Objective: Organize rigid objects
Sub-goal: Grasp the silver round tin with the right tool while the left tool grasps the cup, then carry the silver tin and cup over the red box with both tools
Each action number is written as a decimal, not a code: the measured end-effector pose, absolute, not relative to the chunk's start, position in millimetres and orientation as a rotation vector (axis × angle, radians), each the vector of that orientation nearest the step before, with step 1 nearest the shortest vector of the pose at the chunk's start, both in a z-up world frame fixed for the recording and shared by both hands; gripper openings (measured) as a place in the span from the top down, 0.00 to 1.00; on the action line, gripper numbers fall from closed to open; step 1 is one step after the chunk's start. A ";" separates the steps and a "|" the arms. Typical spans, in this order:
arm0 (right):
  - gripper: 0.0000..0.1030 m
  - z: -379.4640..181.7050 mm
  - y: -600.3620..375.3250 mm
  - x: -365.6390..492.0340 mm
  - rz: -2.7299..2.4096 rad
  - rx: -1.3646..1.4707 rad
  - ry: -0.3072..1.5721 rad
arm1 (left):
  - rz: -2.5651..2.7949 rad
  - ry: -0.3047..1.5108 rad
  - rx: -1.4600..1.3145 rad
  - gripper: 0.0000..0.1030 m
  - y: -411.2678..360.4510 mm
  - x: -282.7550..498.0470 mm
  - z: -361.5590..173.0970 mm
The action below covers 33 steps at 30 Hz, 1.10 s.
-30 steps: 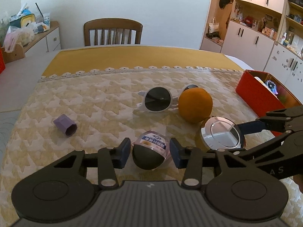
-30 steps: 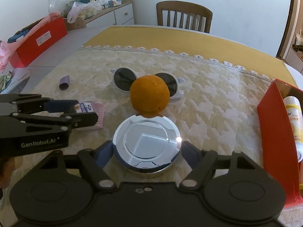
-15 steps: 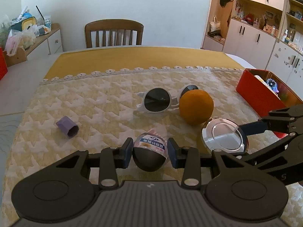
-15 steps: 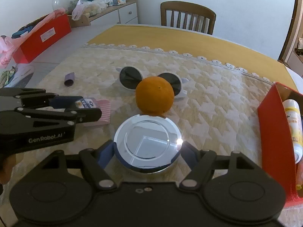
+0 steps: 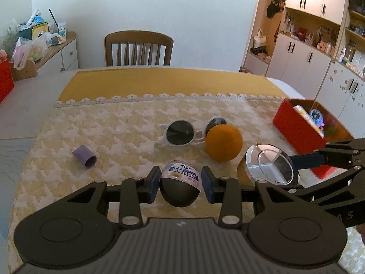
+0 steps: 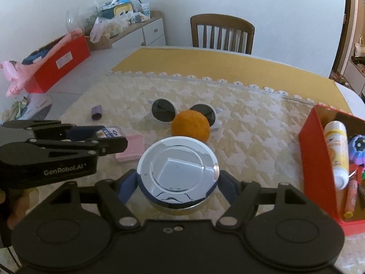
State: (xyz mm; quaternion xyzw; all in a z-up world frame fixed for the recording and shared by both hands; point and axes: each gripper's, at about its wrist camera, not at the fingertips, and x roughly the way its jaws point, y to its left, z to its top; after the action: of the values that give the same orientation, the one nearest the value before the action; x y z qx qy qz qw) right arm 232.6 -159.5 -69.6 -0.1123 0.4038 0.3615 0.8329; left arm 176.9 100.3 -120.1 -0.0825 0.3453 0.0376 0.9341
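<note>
While it is pinched between the left gripper's (image 5: 180, 183) pads, the egg-shaped capsule (image 5: 180, 186) has its long axis tipped up and away, black half nearest the camera, clear labelled dome toward the far side. It hangs over the near part of the quilted table cover (image 5: 127, 132). The right gripper (image 6: 179, 178) clamps a round, mirror-bright silver tin (image 6: 178, 171) by its rim, flat lid up, just near of the orange (image 6: 190, 125) and white sunglasses (image 6: 164, 110). A red box (image 6: 316, 159) sits at right.
</note>
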 end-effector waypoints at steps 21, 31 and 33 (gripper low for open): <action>0.27 -0.3 -225.8 217.4 0.753 -0.229 0.745 | -0.021 0.581 -0.168 0.63 32.4 165.9 -54.9; 0.27 10.1 -285.8 234.8 0.739 -0.216 0.730 | -0.046 0.576 -0.151 0.63 -24.9 179.4 -38.0; 0.27 11.3 -298.1 240.1 0.734 -0.212 0.730 | -0.050 0.578 -0.149 0.63 -35.6 182.6 -36.9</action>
State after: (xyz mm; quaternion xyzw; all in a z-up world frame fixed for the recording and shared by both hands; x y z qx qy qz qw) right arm 240.1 -298.1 11.3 -0.1011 0.3480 0.3502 0.8637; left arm 182.6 -35.6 -36.9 -0.0733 0.2845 -0.0244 0.9556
